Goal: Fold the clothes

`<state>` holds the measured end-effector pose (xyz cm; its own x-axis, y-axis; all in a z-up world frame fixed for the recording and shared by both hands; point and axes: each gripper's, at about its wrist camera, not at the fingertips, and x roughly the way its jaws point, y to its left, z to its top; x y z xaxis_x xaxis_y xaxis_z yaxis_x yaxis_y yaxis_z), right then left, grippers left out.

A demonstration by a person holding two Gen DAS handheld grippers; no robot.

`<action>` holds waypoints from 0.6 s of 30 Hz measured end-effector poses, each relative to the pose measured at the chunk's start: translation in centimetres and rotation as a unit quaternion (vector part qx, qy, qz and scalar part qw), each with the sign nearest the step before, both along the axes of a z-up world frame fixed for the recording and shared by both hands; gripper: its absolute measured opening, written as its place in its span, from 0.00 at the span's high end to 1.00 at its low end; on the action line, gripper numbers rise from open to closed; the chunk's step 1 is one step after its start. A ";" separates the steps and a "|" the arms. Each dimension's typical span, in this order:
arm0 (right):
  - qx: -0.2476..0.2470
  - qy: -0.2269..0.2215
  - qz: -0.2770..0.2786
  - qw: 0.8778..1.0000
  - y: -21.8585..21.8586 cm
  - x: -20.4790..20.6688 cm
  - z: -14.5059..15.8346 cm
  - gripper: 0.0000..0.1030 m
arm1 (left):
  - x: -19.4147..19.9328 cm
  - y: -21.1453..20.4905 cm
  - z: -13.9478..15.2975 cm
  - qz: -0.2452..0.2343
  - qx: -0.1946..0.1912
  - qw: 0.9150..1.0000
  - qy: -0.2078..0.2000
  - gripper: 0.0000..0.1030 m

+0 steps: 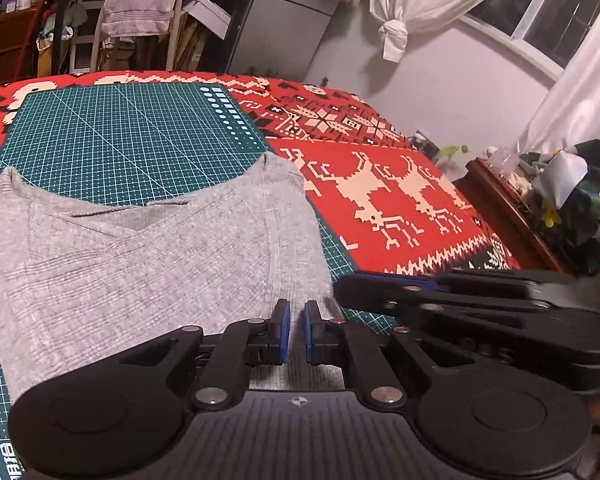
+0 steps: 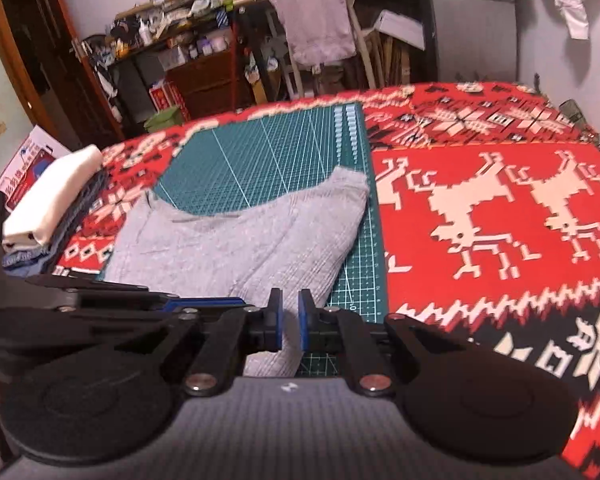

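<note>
A grey knit garment [image 1: 140,272] [image 2: 240,248] lies partly folded on a green cutting mat [image 1: 120,128] [image 2: 268,152], neckline towards the far side. My left gripper [image 1: 297,332] sits at the garment's near right edge, its blue pads almost together with grey fabric in the narrow gap. My right gripper [image 2: 290,328] holds the same near corner in the same way. The two grippers are side by side, nearly touching. In the left wrist view the right gripper [image 1: 340,292] comes in from the right. In the right wrist view the left gripper [image 2: 204,302] comes in from the left.
The mat rests on a red patterned blanket [image 1: 380,200] [image 2: 480,200] covering the table. A stack of folded clothes [image 2: 48,204] sits at the table's left edge. Cluttered shelves and a hanging garment [image 2: 316,20] stand behind. A wooden side table [image 1: 512,208] is on the right.
</note>
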<state>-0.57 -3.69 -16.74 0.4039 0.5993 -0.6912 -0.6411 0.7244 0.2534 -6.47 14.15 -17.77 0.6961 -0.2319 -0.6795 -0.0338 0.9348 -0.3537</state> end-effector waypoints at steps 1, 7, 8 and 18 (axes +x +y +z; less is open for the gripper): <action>-0.006 0.005 0.006 1.000 0.1 0.2 -0.5 0.92 | 0.0 0.0 0.0 0.000 0.002 1.000 0.002 0.95; -0.006 0.003 0.021 1.000 0.1 1.0 -0.4 0.92 | 0.3 0.3 0.8 0.007 -0.013 1.000 -0.002 0.95; -0.001 0.000 0.016 1.000 0.0 1.4 -0.1 0.92 | 0.6 0.3 1.0 0.007 -0.013 1.000 -0.005 0.95; 0.009 0.004 0.009 1.000 1.6 6.3 -0.8 0.90 | 4.2 1.0 0.2 0.028 -0.027 0.999 0.021 0.94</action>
<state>5.77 -2.13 -17.53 0.3881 0.6181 -0.6836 -0.6519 0.7084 0.2705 -2.22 15.19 -17.53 0.6797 -0.2309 -0.6962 -0.1011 0.9106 -0.4007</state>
